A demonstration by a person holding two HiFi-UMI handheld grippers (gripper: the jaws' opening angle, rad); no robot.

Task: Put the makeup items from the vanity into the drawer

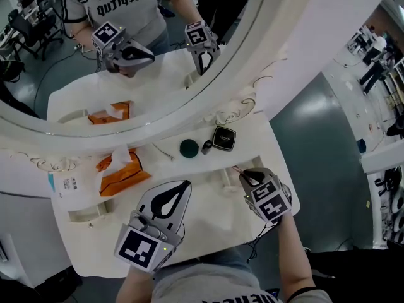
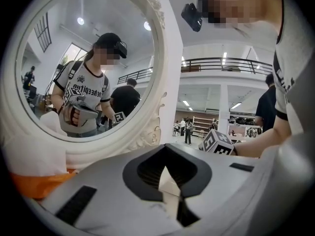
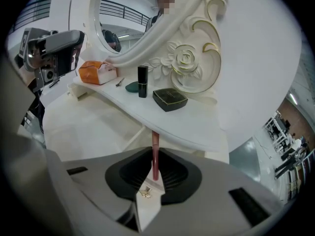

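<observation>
A thin pink lip pencil (image 3: pixel 155 156) stands lengthwise between the pads of my right gripper (image 1: pixel 243 175), which is shut on it low over the pulled-out white drawer (image 1: pixel 211 223); its far end pokes out past the tips. On the vanity top (image 1: pixel 252 141) remain a black compact (image 1: pixel 223 138), a black lipstick tube (image 1: pixel 207 147) and a round dark green item (image 1: pixel 189 148). My left gripper (image 1: pixel 183 185) hovers over the drawer's left part, shut with nothing between its jaws.
An orange tissue pack (image 1: pixel 120 169) lies on the vanity top at the left, and a thin hairpin (image 1: pixel 163 150) beside the green item. The big oval mirror (image 1: pixel 126 49) rises right behind. The floor drops away past the vanity's right edge.
</observation>
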